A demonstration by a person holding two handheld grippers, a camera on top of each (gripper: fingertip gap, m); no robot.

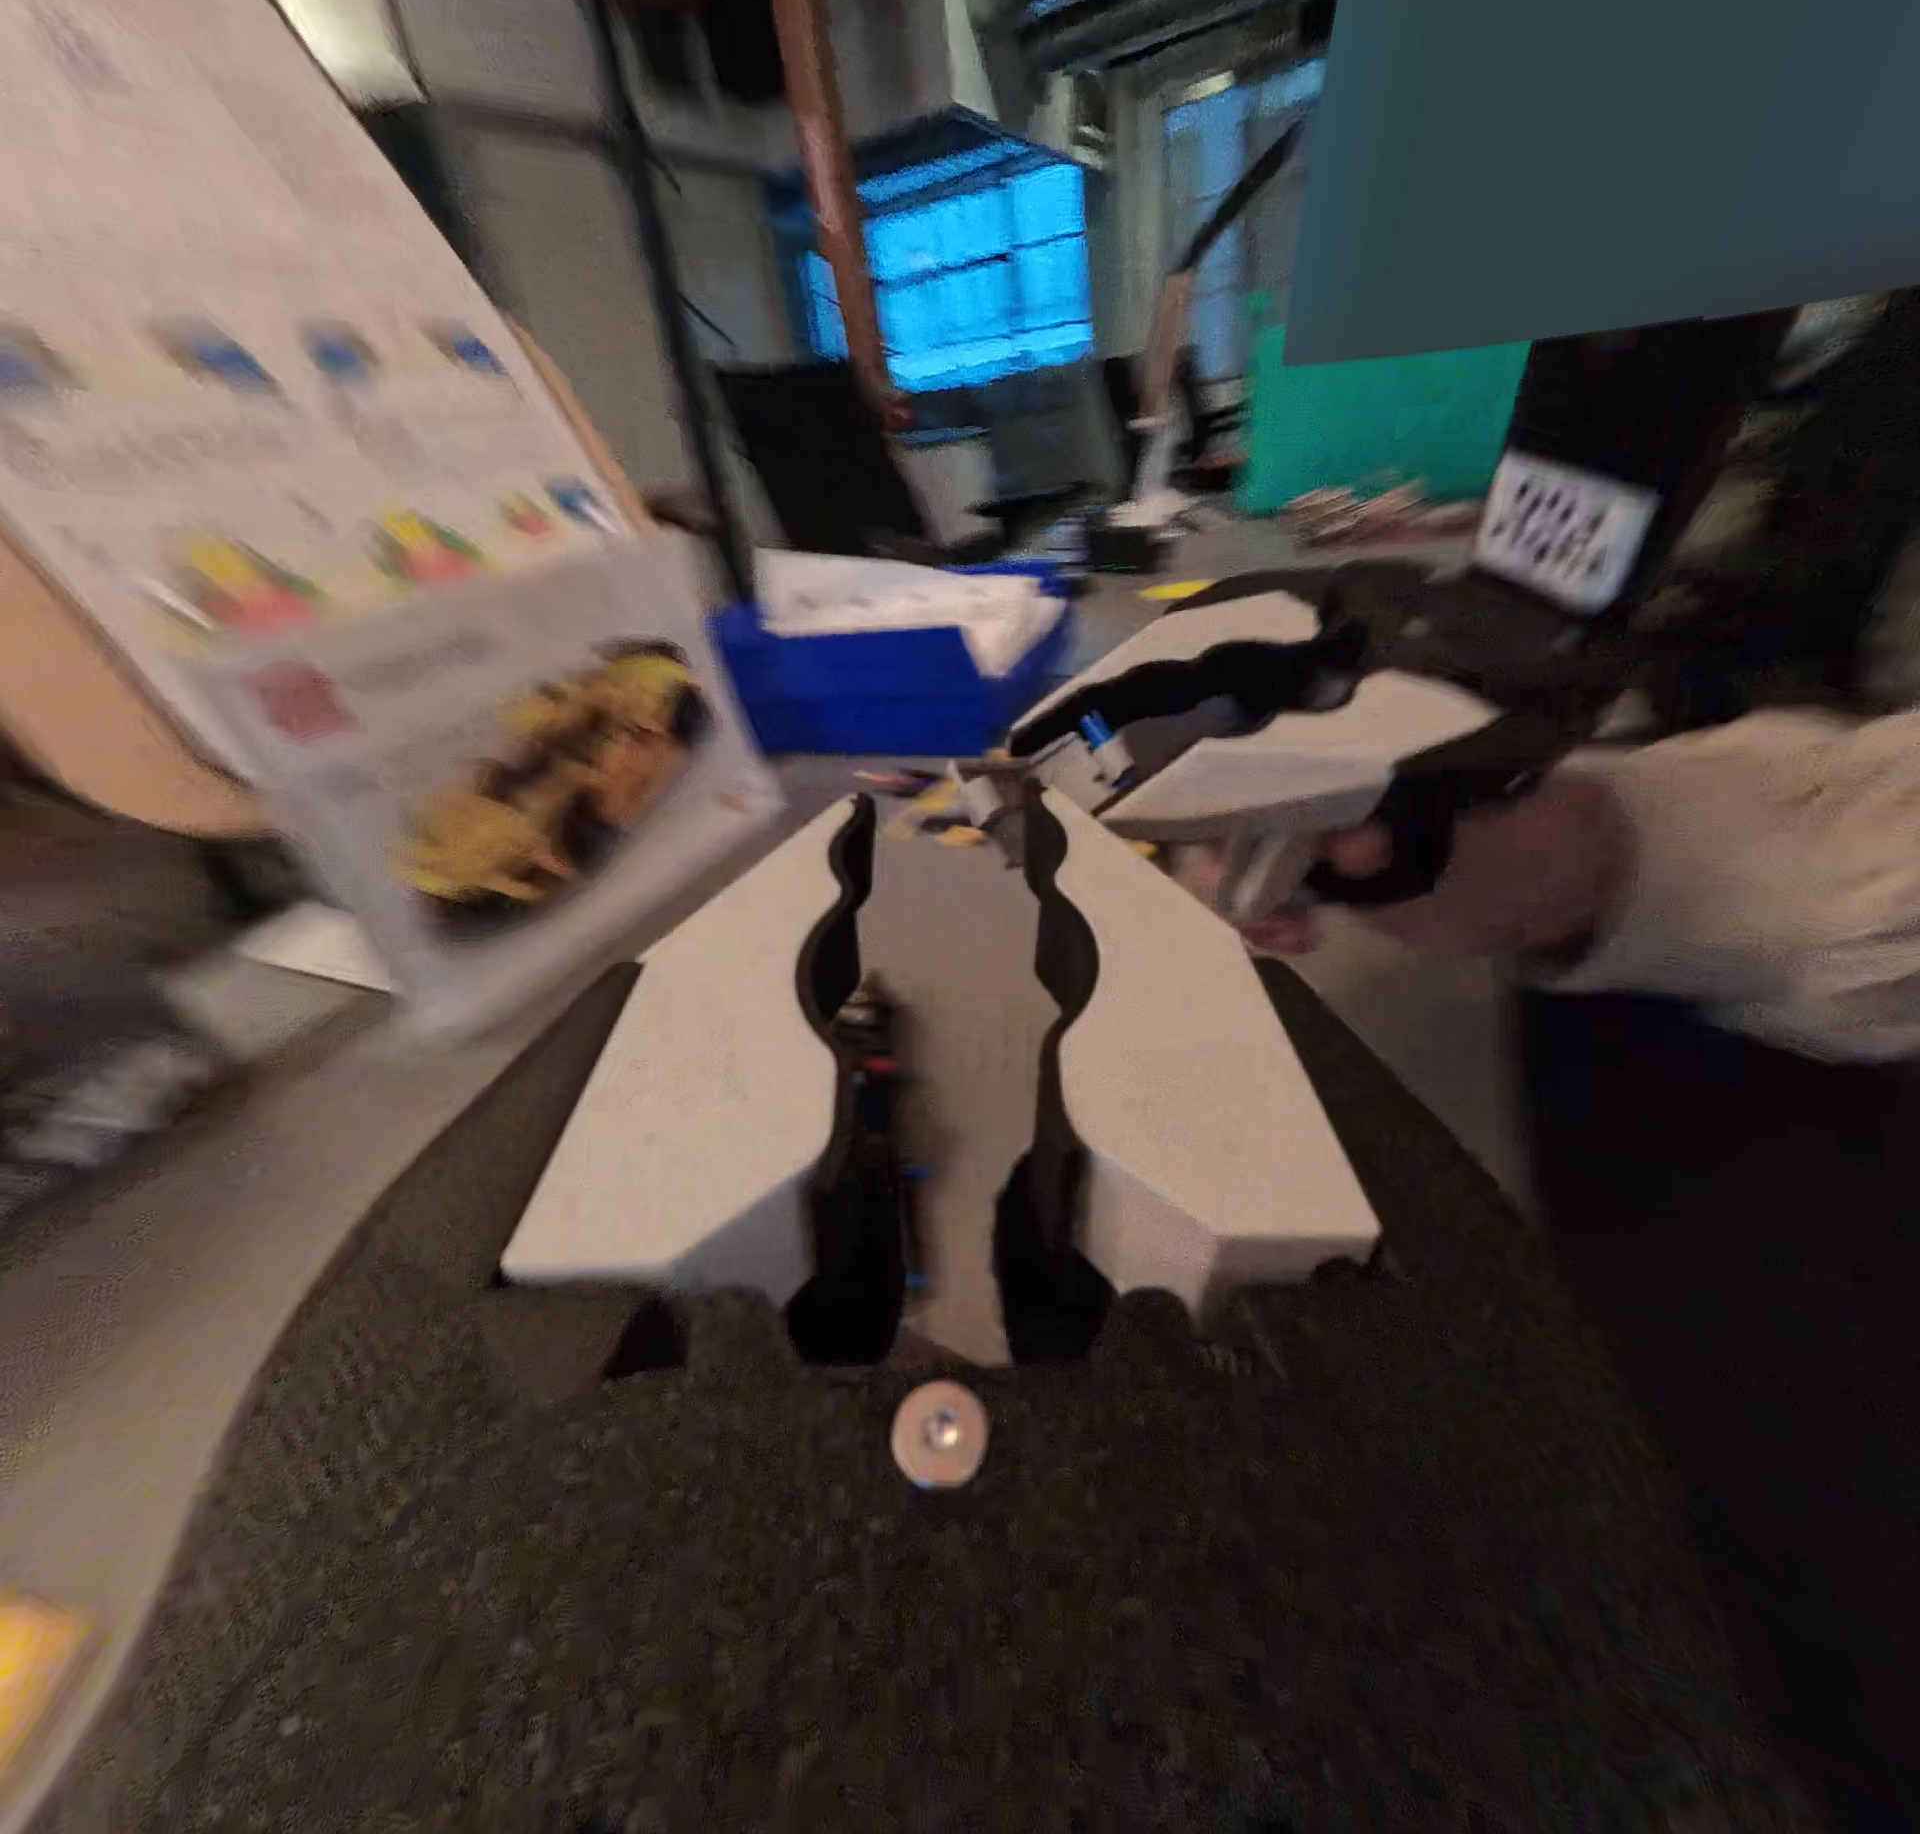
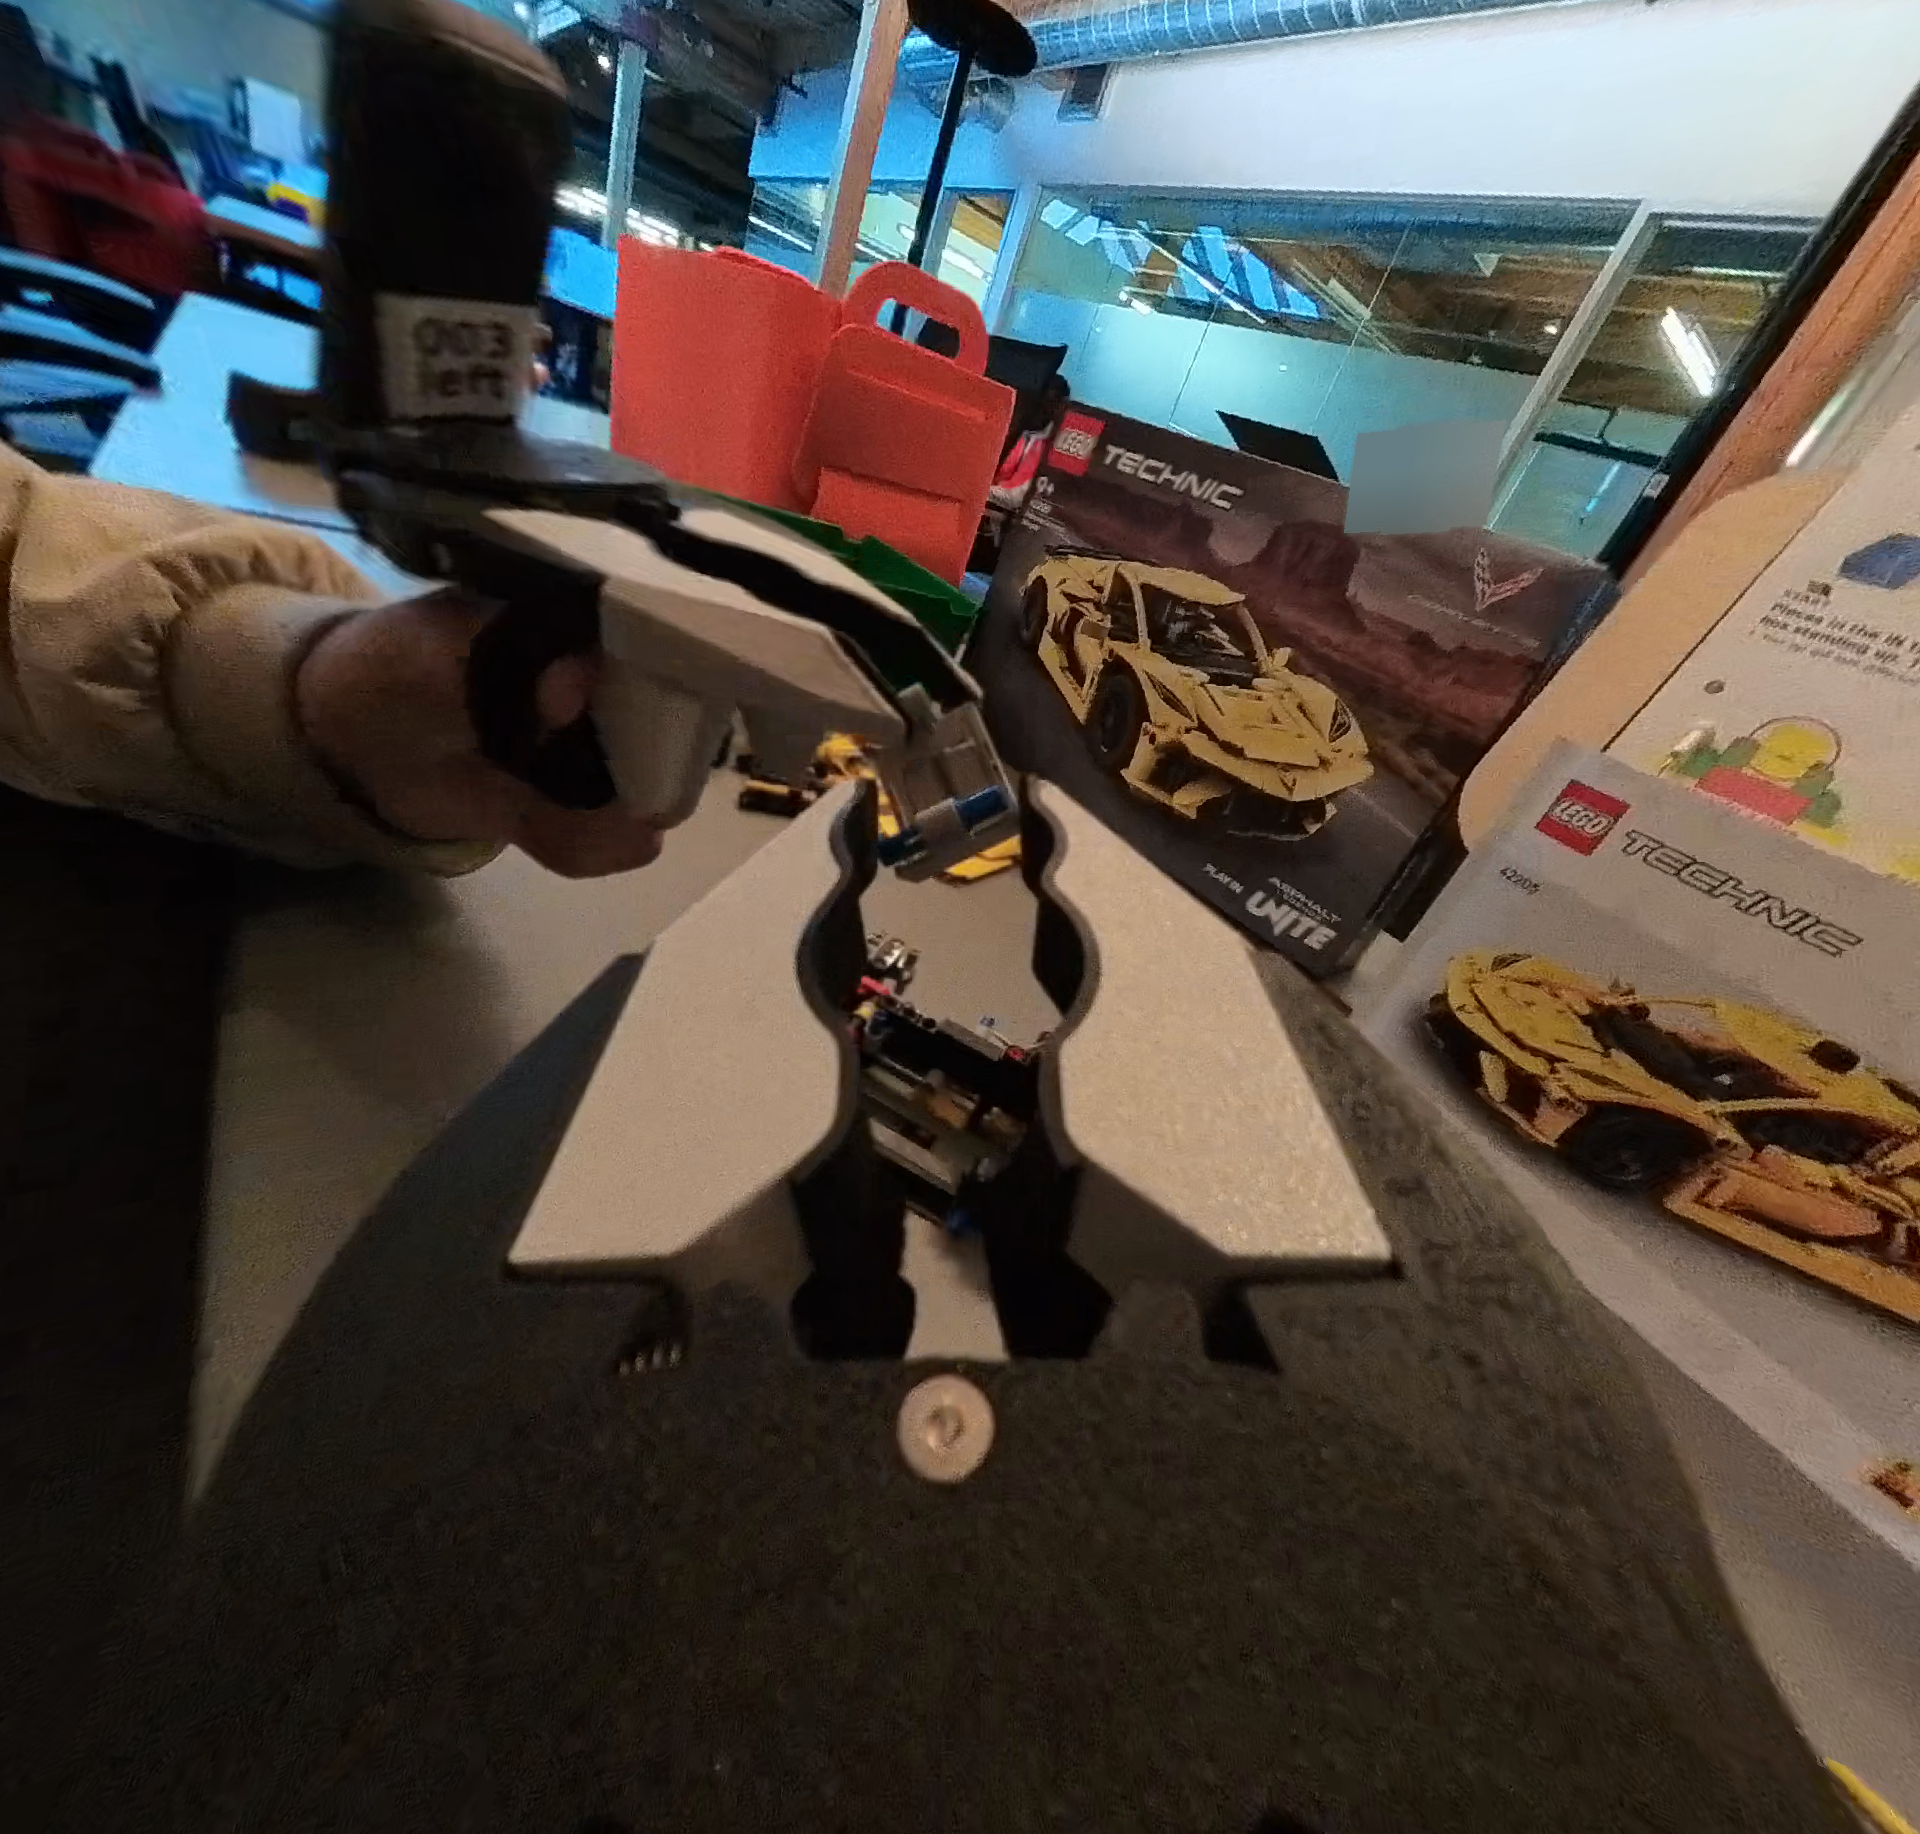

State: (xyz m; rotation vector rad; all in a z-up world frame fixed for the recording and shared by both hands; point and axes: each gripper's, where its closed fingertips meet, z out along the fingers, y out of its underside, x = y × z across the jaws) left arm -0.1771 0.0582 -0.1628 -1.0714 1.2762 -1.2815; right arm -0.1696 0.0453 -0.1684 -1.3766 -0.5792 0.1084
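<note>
My right gripper is shut on a small grey piece with blue pins, which spans the gap between its tips above the grey table. In the left wrist view this gripper comes in from the right, held by a hand, with the piece at its tips. My left gripper stands open, and the piece sits by its right fingertip. From the right wrist view its tips touch the top of the piece. A dark brick assembly lies on the table below, seen between the fingers.
A boxed yellow car kit stands behind, with its booklet propped against a leaning instruction board. An orange bag and a green bin are at the back. A blue bin holds papers. Loose yellow pieces lie on the table. My left and right fingertips are right by each other.
</note>
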